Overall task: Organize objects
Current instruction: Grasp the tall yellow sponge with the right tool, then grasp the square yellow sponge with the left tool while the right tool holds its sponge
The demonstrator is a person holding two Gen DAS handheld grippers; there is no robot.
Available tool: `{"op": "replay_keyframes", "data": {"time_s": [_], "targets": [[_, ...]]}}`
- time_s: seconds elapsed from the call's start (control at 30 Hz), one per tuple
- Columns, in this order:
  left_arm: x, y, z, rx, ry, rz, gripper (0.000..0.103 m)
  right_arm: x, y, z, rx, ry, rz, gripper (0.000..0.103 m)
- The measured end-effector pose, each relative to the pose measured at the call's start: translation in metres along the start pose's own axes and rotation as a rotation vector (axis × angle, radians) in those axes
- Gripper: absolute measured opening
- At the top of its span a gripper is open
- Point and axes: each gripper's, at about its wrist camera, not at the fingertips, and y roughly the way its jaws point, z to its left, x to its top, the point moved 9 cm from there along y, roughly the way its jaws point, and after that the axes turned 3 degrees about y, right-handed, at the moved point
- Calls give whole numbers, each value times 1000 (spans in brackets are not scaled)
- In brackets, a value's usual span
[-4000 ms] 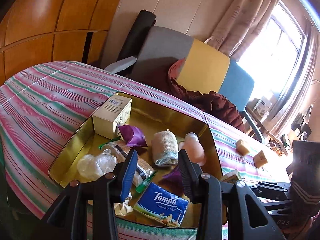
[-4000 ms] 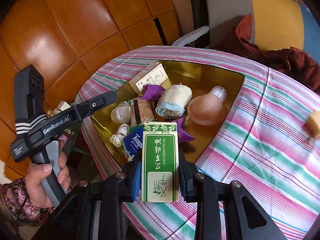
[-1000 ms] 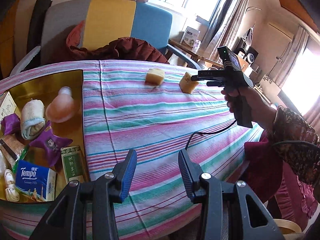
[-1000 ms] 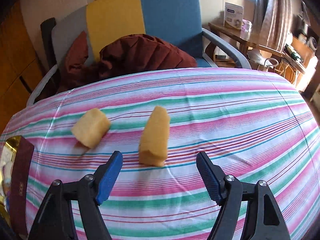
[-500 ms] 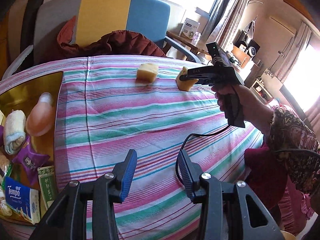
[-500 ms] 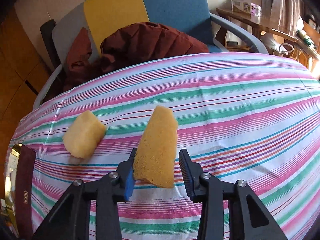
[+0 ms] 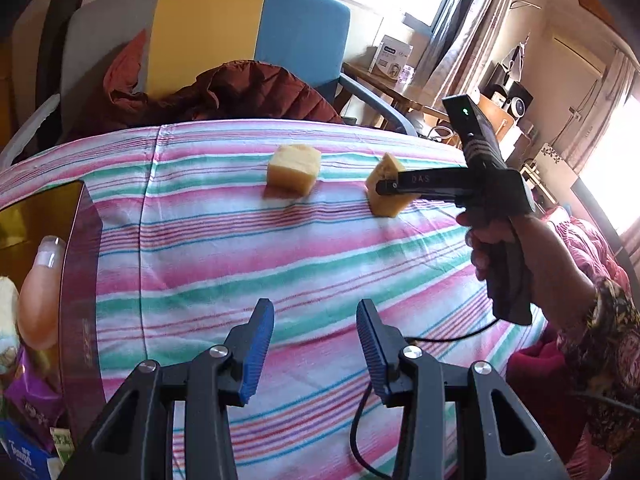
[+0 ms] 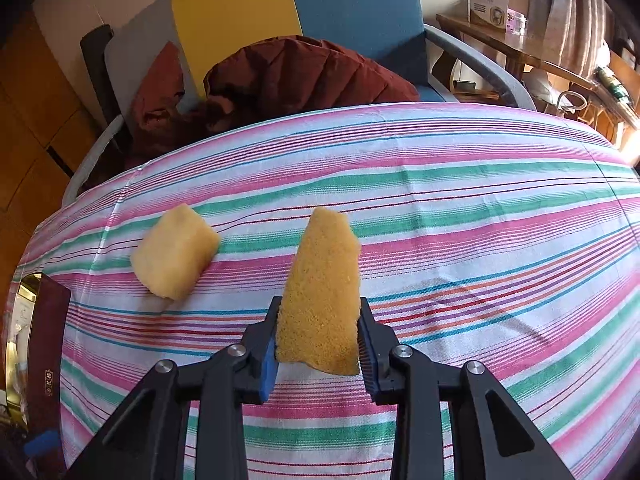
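A yellow wedge-shaped sponge [image 8: 320,280] stands on the striped tablecloth [image 8: 480,240], and my right gripper [image 8: 318,344] is shut on its near end. The left wrist view shows the same sponge [image 7: 387,204] at the far right of the table, pinched by the right gripper [image 7: 386,189] held in a person's hand [image 7: 500,240]. A second, blockier yellow sponge [image 8: 174,252] [image 7: 294,168] lies loose to its left. My left gripper [image 7: 313,320] hovers open over the near part of the cloth with nothing between its fingers.
A gold tin [image 7: 24,216] at the left edge holds a peach bottle [image 7: 38,292], purple packets, a tissue pack and other small items. An armchair [image 8: 352,12] with a dark red jacket [image 8: 280,80] stands behind the table. A black cable [image 7: 440,338] trails near the right edge.
My right gripper has closed from wide open onto the wedge sponge. My left gripper has swung to the right, so the gold tin now sits at the left edge of its view.
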Motion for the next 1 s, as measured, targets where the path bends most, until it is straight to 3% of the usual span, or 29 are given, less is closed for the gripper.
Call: {"op": "replay_keyframes", "data": {"time_s": [0.07, 0.2, 0.37, 0.6, 0.67, 0.7, 0.9, 1.0], "targets": [[14, 11, 3, 7, -6, -3, 49, 1, -3, 0, 2, -5, -3, 34], [44, 40, 11, 35, -12, 6, 69, 0, -4, -1, 12, 6, 7, 34], [78, 81, 8, 108, 78, 29, 70, 0, -4, -4, 29, 24, 18, 34], [107, 135, 5, 142, 142, 64, 70, 2, -8, -4, 55, 48, 16, 34], [110, 149, 9, 162, 150, 74, 77, 2, -9, -4, 57, 52, 16, 34], [111, 153, 13, 182, 149, 72, 83, 2, -9, -4, 58, 55, 17, 34], [112, 163, 29, 164, 70, 55, 83, 3, -6, -5, 68, 75, 27, 34], [107, 165, 33, 133, 37, 41, 73, 4, -7, -5, 72, 73, 26, 34]]}}
